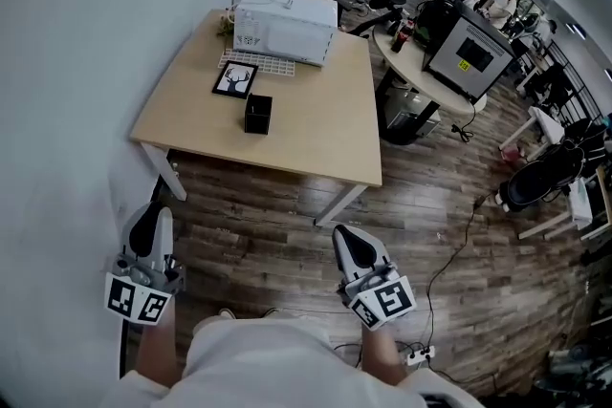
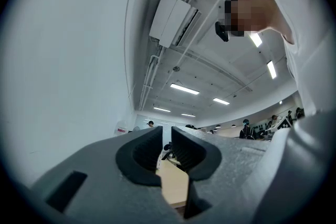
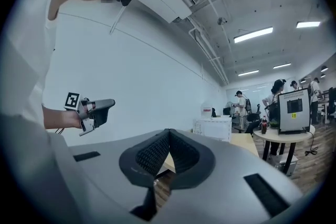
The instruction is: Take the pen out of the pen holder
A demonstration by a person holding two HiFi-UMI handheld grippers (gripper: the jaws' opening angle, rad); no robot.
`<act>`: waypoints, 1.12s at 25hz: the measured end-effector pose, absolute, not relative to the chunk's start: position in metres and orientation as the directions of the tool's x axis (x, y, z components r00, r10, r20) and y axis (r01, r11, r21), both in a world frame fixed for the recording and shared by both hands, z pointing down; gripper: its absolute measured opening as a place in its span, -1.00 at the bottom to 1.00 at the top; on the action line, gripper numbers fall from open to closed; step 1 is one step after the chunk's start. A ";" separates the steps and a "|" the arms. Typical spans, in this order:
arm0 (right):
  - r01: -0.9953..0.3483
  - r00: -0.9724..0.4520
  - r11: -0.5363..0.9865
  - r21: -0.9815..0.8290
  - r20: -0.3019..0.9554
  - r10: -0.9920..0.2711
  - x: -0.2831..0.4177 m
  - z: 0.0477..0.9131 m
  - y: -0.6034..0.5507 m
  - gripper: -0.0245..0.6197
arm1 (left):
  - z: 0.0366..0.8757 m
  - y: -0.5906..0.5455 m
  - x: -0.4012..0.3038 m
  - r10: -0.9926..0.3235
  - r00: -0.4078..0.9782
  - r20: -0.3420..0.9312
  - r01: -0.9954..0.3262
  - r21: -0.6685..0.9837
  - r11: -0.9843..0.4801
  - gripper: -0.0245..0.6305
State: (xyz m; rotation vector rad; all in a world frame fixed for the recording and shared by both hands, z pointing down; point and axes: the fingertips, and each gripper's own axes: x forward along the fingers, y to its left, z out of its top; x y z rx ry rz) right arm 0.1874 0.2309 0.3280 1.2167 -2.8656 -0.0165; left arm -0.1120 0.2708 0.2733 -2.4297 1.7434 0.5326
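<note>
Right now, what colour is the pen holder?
The pen holder is black; the head view shows it best.

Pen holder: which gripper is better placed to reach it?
Right, slightly. Both are shut, short of the table; the right gripper faces its front edge before the pen holder, the left gripper hangs by its left corner.

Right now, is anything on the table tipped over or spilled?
Nothing stands out. The black pen holder stands upright on the wooden table, the deer picture sits just behind it, and the white microwave sits at the far edge. No spill shows.
</note>
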 end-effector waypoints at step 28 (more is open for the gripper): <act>-0.753 -0.658 0.654 -0.076 0.117 -0.744 0.148 0.368 0.079 -0.92 | 0.352 0.069 -0.151 -0.949 0.267 -0.168 -0.933 0.204 -0.298 0.69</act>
